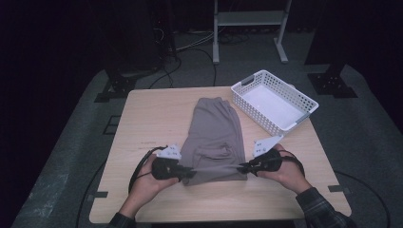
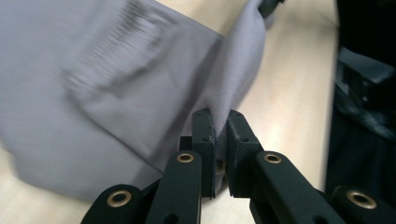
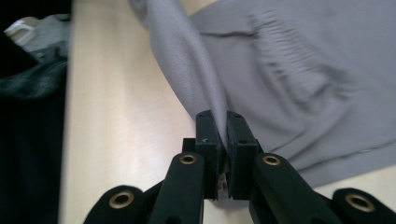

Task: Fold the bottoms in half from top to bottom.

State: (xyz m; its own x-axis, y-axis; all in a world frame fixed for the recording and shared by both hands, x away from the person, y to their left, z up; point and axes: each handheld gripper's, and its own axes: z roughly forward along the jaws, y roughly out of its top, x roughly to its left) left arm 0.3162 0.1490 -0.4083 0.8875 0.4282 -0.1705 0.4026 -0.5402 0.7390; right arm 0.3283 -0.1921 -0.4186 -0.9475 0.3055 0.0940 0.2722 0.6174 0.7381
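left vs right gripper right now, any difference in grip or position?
The left gripper pinches the grey garment at its near-left corner; the right gripper pinches its near-right corner. The left one's jaws point rightward across the table, the right one's leftward. Both are shut on fabric, with the near hem stretched between them.
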